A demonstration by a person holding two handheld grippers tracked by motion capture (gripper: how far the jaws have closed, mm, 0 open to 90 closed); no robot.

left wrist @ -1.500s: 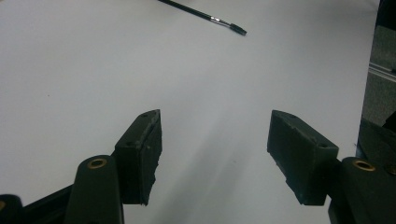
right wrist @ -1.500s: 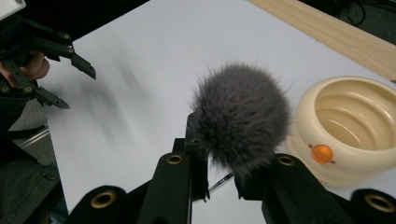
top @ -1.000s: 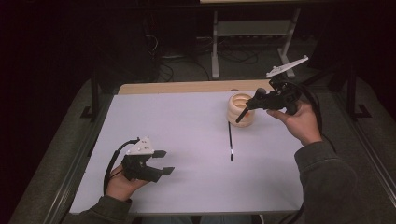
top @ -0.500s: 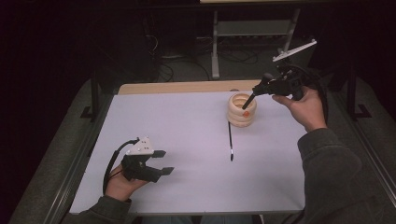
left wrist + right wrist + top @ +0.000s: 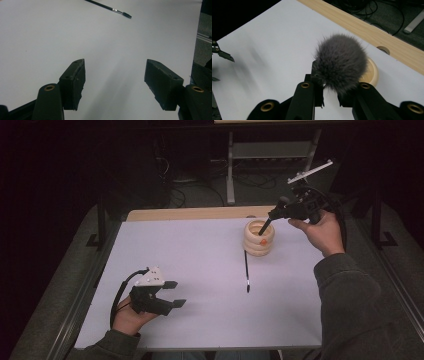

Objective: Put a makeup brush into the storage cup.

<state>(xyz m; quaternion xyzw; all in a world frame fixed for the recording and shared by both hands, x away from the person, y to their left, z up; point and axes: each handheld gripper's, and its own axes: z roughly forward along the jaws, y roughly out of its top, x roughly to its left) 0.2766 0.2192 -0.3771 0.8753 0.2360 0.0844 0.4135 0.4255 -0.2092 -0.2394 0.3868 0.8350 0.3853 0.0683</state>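
Right now you are holding the right gripper [image 5: 274, 213] at the upper right of the high view, its jaws pinching a fluffy grey makeup brush [image 5: 339, 61] by the neck, just under the bristles. The brush's dark handle is slanting down into the cream ribbed holder [image 5: 258, 238], which is standing right of centre on the white table [image 5: 200, 255]. In the right gripper view the bristle head is sitting above the jaws, in front of the holder's rim. A thin black brush [image 5: 246, 272] is lying on the table just below the holder. Your left gripper [image 5: 172, 293] is resting at the lower left, its jaws spread wide over bare table.
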